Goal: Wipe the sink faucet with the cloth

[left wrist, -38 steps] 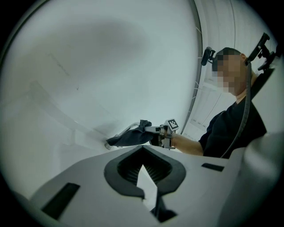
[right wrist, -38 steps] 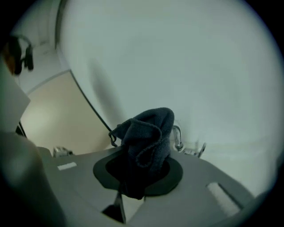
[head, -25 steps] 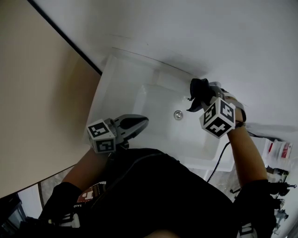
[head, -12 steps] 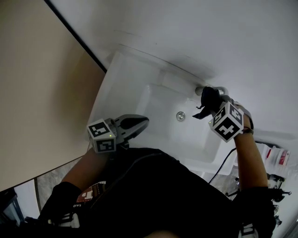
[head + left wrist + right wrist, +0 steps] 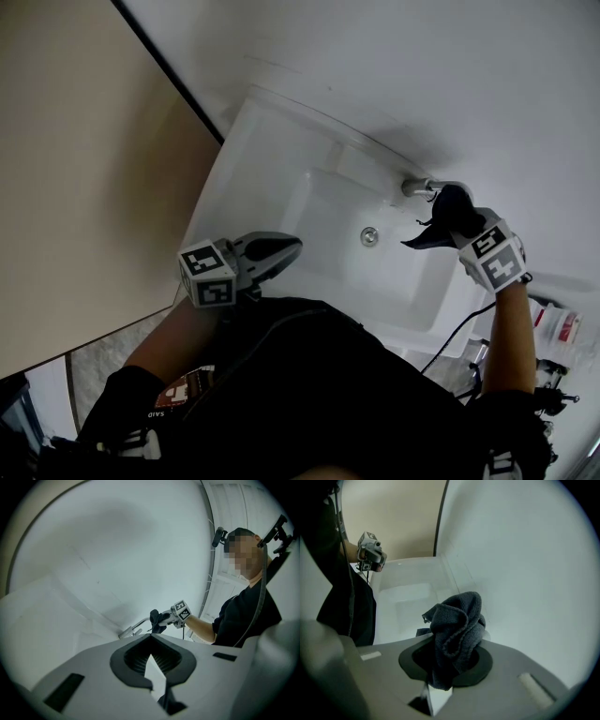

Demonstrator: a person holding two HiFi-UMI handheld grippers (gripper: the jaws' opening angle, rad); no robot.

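Now, right gripper [image 5: 461,228] clamped on the bunched dark cloth [image 5: 448,212], cloth against the faucet [image 5: 419,186] at the back edge of the sink [image 5: 262,150]. Left gripper [image 5: 279,248] closed, empty, near the sink's front edge.

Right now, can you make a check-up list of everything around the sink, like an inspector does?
Surface: white sink; only a drain seen in the basin.
Job's things: dark cloth bunched up right at the metal faucet; whether they touch is unclear.
Clutter: red-and-white packets past the sink's right side.
Grippers: right gripper shut on the cloth; left gripper shut, nothing in it, over the sink's near edge.
Cables: black cable hanging below the right arm.
Surroundings: white wall; beige panel on the left.
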